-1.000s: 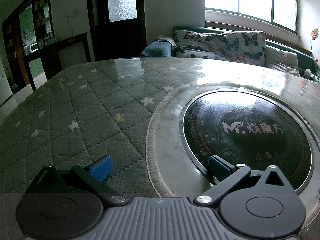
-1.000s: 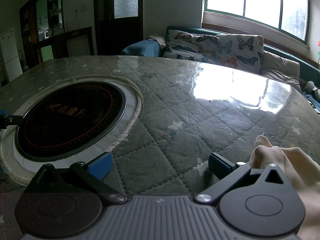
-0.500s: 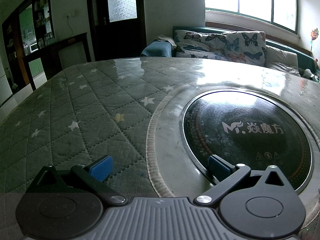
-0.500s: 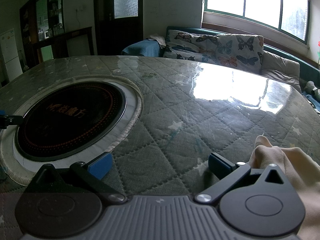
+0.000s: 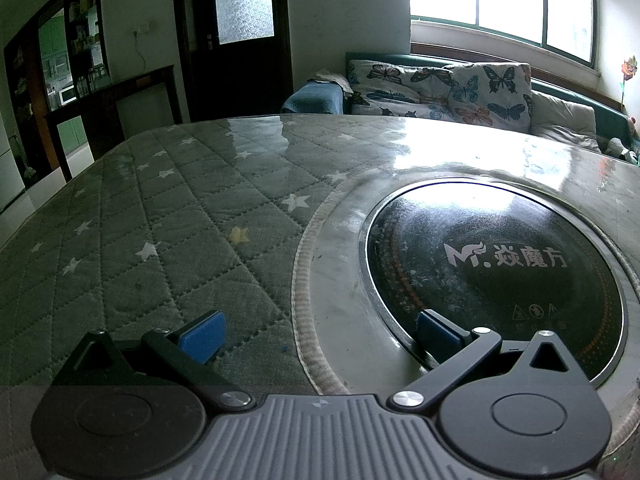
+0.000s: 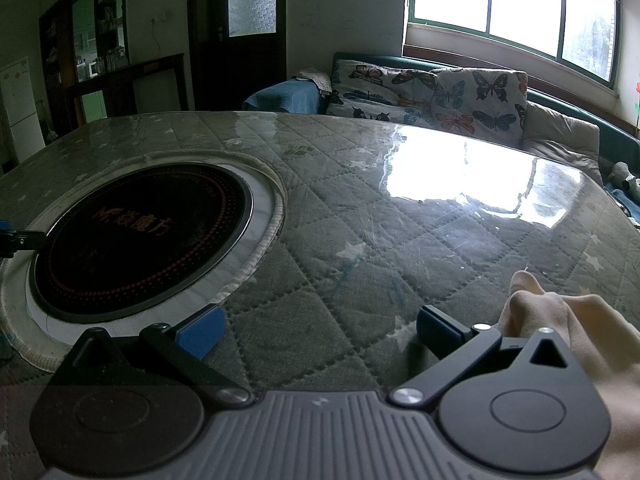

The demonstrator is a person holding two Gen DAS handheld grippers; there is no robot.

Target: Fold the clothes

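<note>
Fingers (image 5: 202, 330) of both grippers spread apart over quilted table cover (image 5: 160, 240); crumpled cream garment (image 6: 580, 320) beside right gripper (image 6: 320, 330).

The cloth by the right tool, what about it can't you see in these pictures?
- Right wrist view: the cloth is cut off by the right and bottom edges and partly hidden behind the right tool, so its type, full shape and folds cannot be told.
- Left wrist view: it does not appear; only the table and cooktop show.
</note>
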